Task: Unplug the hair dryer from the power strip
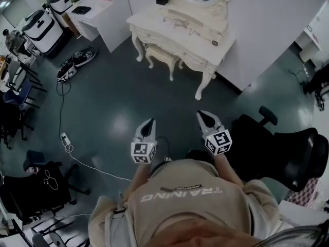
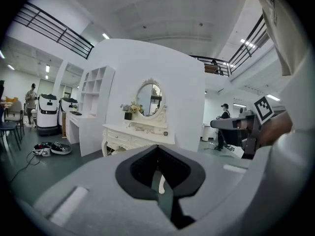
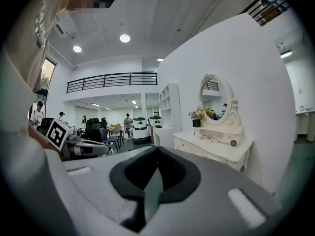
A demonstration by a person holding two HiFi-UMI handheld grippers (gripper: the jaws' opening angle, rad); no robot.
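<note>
While both grippers were held close to the body, well apart from the dressing table (image 1: 149, 22), the left gripper (image 1: 151, 122) and the right gripper (image 1: 201, 115) were seen with jaws pressed together and nothing between them. What was taken for the hair dryer (image 1: 214, 41) lay near the table's right end, a cord (image 1: 180, 20) beside it. The plug could not be made out. It was judged stiff and tight in its socket, so its hard body should be gripped, never the soft cord.
</note>
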